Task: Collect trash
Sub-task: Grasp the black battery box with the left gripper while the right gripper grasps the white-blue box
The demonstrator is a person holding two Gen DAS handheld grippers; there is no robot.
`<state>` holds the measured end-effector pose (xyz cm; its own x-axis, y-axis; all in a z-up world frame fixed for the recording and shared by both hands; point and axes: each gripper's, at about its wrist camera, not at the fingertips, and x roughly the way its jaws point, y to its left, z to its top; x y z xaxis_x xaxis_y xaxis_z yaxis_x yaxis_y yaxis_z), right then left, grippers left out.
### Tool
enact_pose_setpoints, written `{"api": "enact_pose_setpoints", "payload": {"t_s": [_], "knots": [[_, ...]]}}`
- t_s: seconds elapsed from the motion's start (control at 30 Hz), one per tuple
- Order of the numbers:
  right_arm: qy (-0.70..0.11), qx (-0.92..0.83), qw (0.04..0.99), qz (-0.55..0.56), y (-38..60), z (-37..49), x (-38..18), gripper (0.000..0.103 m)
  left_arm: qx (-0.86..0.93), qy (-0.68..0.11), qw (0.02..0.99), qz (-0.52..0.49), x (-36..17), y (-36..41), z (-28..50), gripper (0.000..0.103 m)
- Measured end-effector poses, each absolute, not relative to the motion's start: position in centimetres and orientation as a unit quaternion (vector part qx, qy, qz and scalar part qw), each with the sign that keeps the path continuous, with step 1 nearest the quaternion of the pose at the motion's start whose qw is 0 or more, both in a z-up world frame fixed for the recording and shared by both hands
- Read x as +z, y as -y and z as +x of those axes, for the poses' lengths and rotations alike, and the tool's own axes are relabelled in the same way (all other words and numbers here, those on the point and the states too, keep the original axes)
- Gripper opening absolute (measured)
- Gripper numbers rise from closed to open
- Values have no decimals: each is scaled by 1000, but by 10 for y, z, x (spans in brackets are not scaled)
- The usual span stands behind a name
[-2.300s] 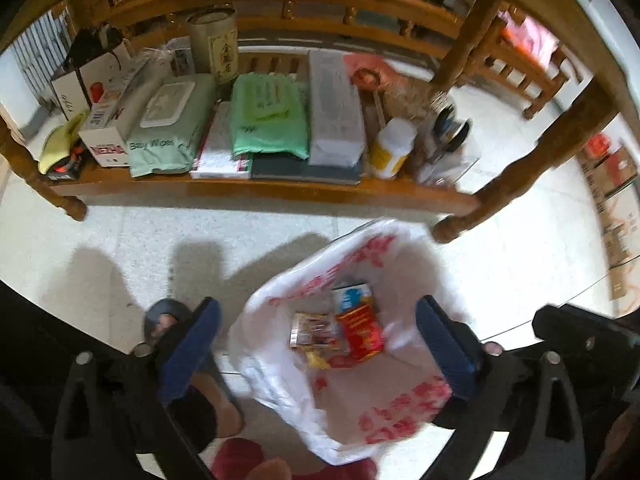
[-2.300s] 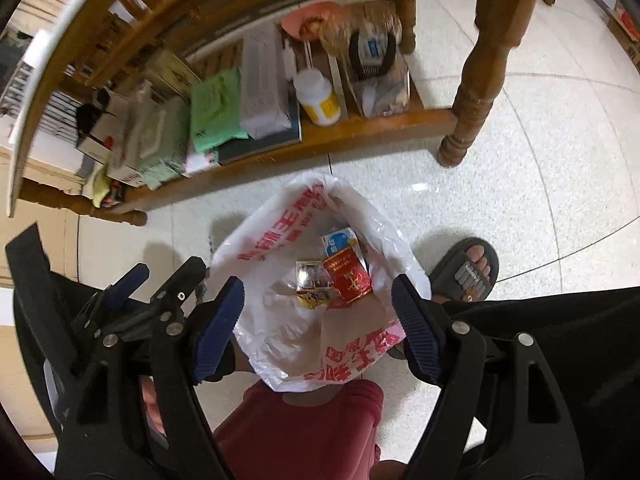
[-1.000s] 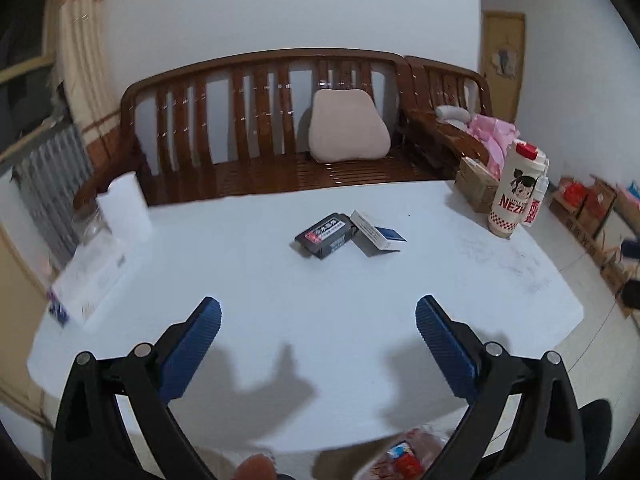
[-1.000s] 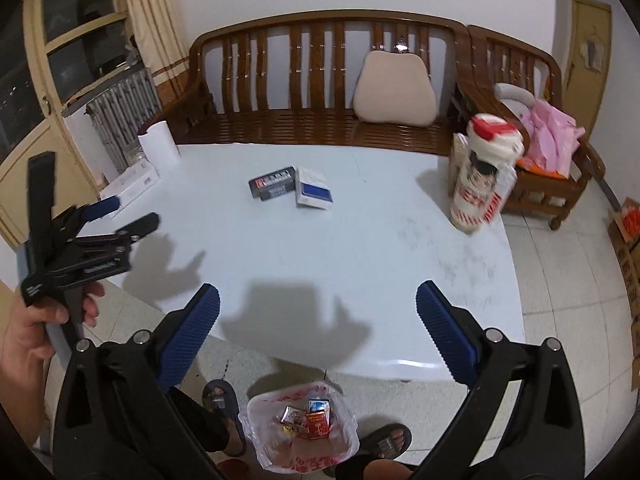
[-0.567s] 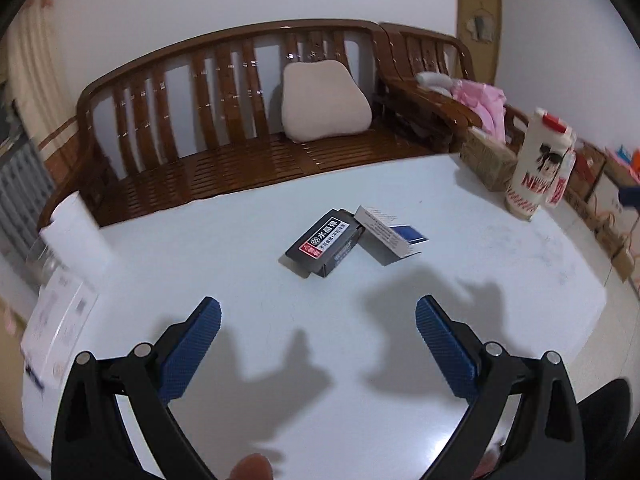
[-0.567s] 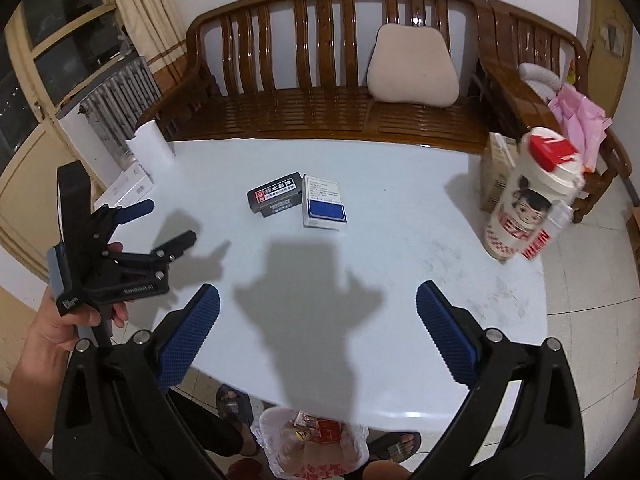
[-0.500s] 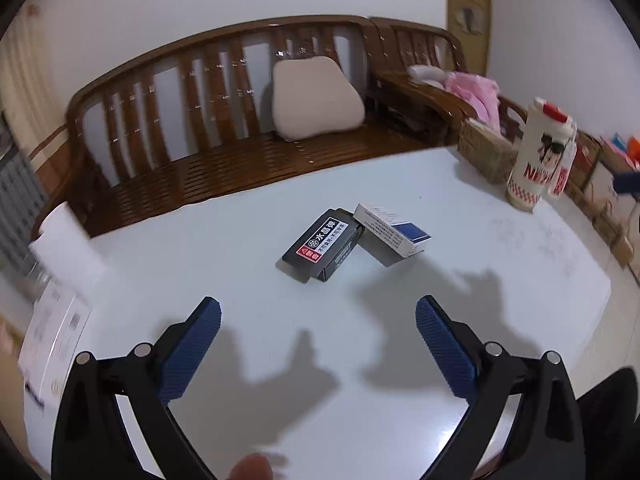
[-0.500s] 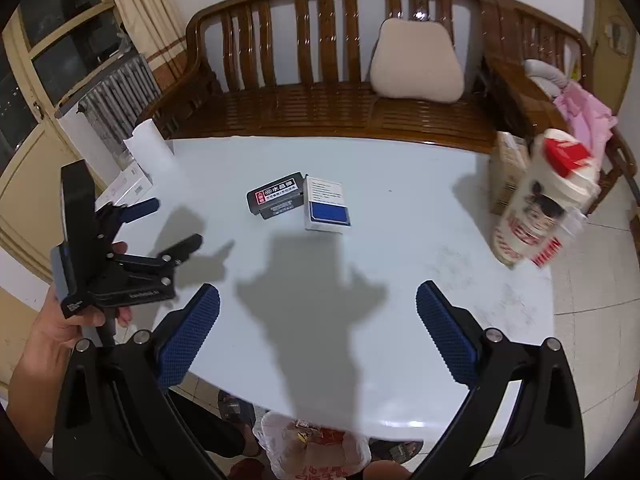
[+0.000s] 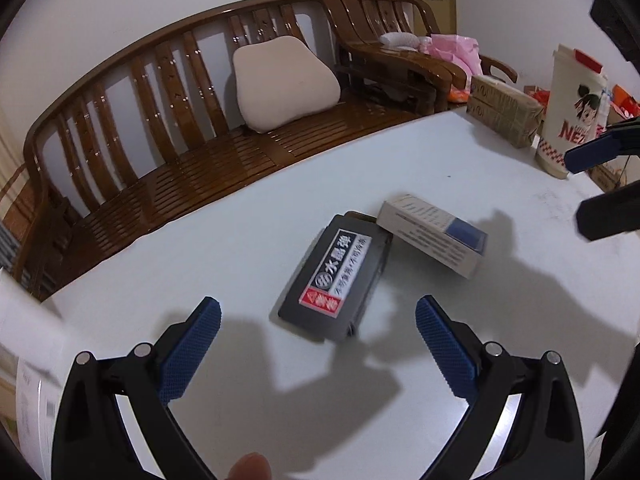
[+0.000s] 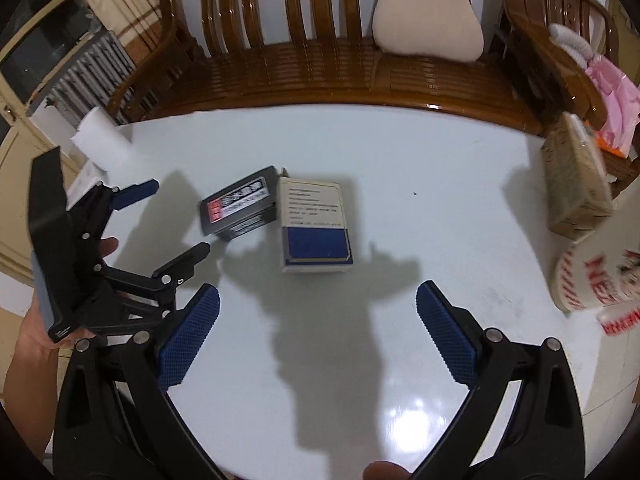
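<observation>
**Black and white boxes at frame centre, both hand-held grippers released**

Black plastic forms both tools; the finger pads are blue and ribbed. In the left wrist view, the left hand-held gripper has its jaws spread wide, with nothing between them. The black box lies flat on the white bench at frame centre, just above the gap between the pads and not touching them. The box carries a white label with a red patch at its near end.

The white box lies to the right of the black box, touching or nearly touching it at one corner; contact cannot be confirmed. It has a blue panel at one end.

In the right wrist view, the right hand-held gripper is likewise released and empty. The white box sits at frame centre, above the gap between the pads. The black box is at its left. The left tool appears at the left edge of this view, held in a hand, jaws apart.

A printed cup stands at the right edge of the bench. A brown carton is just beside it. A wooden settee with a beige cushion occupies the upper frame.
</observation>
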<state>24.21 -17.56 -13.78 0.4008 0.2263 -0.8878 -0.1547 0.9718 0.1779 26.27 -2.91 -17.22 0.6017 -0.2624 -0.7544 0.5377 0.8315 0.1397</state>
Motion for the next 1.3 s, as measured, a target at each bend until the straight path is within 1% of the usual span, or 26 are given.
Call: {"api": "enact_pose_setpoints", "payload": {"t_s": [0.27,0.53,0.73,0.93,1.0,1.07,1.1,1.13,1.17,1.27,1.3], "knots": [[-561,119,818,32,172,279,-173,96,-245,-394,865,192,-196,38,295,95],[-578,124,805,41,172,298,-198,96,-257,-407,857,182,-209,43,307,95],[-591,139,793,44,168,304,-210,96,-259,-413,852,189,-219,49,306,95],[-592,141,792,46,166,306,-216,97,-263,-417,854,166,-222,50,309,95],[-593,139,792,38,163,306,-216,95,-261,-416,855,167,-222,51,309,95],[-591,134,795,22,160,306,-215,89,-265,-417,853,167,-222,54,307,95],[-589,132,797,20,160,306,-215,88,-267,-418,852,166,-222,54,307,95],[-588,130,798,18,161,306,-215,83,-269,-418,852,166,-222,54,307,93],[-585,126,801,13,161,305,-214,74,-269,-418,852,164,-221,54,306,92],[-583,118,804,9,163,306,-213,62,-270,-420,853,151,-220,54,306,84],[-582,119,804,7,164,308,-214,62,-270,-420,854,149,-220,54,306,80]]}}
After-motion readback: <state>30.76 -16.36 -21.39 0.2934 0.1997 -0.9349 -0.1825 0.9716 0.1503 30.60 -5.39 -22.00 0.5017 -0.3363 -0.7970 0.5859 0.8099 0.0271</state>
